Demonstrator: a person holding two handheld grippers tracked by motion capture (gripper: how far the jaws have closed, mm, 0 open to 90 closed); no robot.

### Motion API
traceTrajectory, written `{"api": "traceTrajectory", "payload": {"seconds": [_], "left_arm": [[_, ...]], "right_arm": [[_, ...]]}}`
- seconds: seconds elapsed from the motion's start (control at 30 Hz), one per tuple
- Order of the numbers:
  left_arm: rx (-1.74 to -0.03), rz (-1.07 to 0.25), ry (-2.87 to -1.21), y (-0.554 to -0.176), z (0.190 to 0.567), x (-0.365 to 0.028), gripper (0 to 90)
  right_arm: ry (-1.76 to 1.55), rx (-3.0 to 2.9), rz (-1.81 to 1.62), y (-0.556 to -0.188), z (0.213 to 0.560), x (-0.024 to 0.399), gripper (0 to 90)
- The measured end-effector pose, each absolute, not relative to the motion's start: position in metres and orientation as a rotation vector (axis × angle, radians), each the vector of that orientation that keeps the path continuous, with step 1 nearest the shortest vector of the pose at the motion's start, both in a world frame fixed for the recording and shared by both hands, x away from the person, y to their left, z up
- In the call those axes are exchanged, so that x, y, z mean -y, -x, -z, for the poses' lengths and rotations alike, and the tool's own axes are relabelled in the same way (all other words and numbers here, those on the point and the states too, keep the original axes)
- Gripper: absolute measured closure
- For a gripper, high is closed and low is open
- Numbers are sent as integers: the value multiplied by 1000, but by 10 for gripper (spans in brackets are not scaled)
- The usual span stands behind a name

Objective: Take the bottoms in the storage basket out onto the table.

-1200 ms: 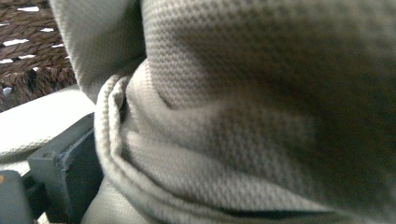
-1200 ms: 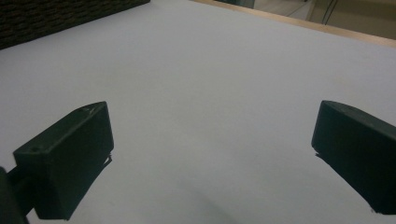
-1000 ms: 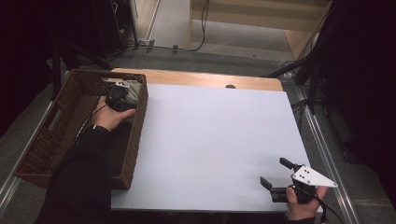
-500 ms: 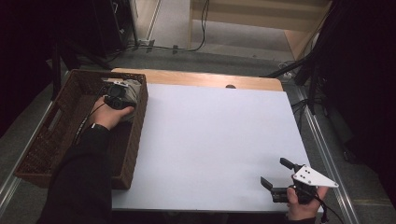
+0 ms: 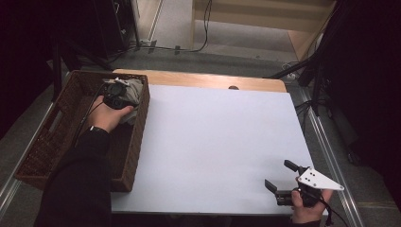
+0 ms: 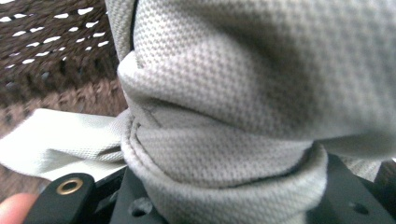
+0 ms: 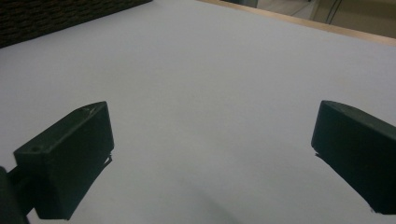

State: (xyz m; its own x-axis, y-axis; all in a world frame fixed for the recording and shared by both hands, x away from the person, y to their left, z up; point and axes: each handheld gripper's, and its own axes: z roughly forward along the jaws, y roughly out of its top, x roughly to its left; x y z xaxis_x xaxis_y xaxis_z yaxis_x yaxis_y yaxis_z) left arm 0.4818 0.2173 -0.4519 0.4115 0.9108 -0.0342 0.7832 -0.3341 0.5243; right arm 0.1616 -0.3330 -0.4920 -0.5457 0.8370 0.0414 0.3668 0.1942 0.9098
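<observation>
A pale grey knitted cloth (image 6: 233, 107) lies bunched at the far end of the brown wicker basket (image 5: 52, 142). My left gripper (image 5: 118, 92) is inside that basket, its jaws having just been closing, and it is now shut on a thick fold of the cloth (image 5: 135, 90). The fabric bulges up right between the jaws in the left gripper view. Down at the table's near right corner my right gripper (image 5: 280, 177) rests open above the bare white tabletop (image 5: 213, 142), its jaws (image 7: 210, 158) wide apart with nothing between them.
The basket stands along the table's left side, its right wall (image 5: 139, 137) beside the white surface. A wooden strip (image 5: 213, 81) edges the far side of the table. Cables and stands (image 5: 302, 71) sit on the floor beyond.
The left gripper has closed on the cloth and lifted slightly inside the basket. The right gripper has stayed where it was.
</observation>
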Motion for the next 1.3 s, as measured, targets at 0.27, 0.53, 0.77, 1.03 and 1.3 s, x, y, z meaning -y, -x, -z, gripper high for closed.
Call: {"api": "traceTrajectory", "payload": {"seconds": [0.27,0.53,0.77,1.03,1.3], "left_arm": [[-1475,-338,-2232,-467,431,-222,620],[-1485,-295,-2208,-437,421,-233,619],[-1471,-301,-2179,-417,412,-244,619],[-1487,-313,-2157,-386,405,-255,616],[-1447,-374,-2088,-365,393,-258,614]], "right_arm": [[-1111,-2001,-1327,-160,490,333,0],[-1104,-2009,-1326,-160,490,330,0],[-1096,-2011,-1325,-160,489,330,0],[-1096,-2011,-1323,-160,490,330,0],[-1103,-2018,-1312,-159,491,328,0]]}}
